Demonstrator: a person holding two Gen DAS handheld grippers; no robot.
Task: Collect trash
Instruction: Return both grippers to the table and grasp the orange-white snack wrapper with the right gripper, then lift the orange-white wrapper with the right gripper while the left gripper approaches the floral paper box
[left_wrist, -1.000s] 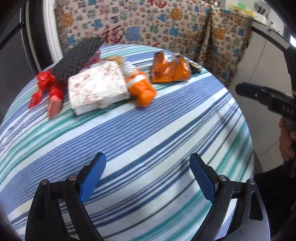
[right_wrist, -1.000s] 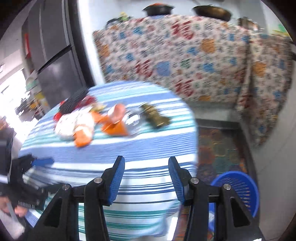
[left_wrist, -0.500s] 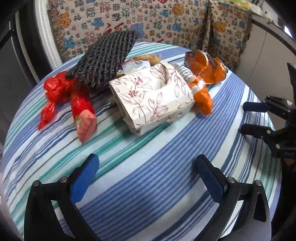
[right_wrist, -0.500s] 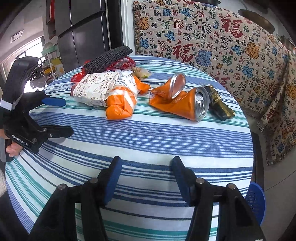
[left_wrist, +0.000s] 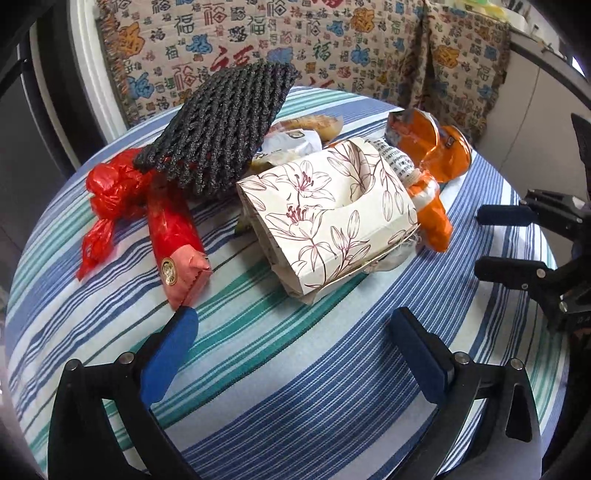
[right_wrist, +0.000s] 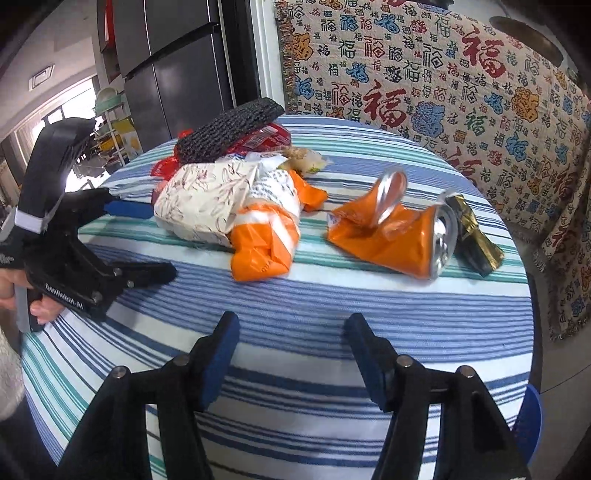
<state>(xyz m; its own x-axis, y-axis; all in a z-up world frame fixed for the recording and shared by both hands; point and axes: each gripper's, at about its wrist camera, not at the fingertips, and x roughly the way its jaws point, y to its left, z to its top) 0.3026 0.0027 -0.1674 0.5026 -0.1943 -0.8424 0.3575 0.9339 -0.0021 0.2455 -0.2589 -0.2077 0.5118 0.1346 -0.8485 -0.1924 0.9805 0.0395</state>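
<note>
A pile of trash lies on a round table with a striped cloth (left_wrist: 295, 387). A flattened floral paper box (left_wrist: 325, 218) lies in the middle, with a black foam net (left_wrist: 221, 125) and red wrappers (left_wrist: 170, 225) to its left. An orange plastic wrapper (right_wrist: 262, 243), a crushed orange can (right_wrist: 391, 236) and a dark gold wrapper (right_wrist: 472, 236) lie to its right. My left gripper (left_wrist: 291, 343) is open and empty, just short of the floral box. My right gripper (right_wrist: 291, 347) is open and empty, above the cloth short of the orange wrapper and can.
A patterned cloth with red and blue characters (right_wrist: 461, 81) hangs behind the table. A dark fridge (right_wrist: 177, 62) stands at the back left. The rim of a blue basket (right_wrist: 532, 417) shows on the floor below the table's right edge.
Both grippers have moved in toward the trash pile, which now looks larger and nearer in both views. Both stay open and empty.
</note>
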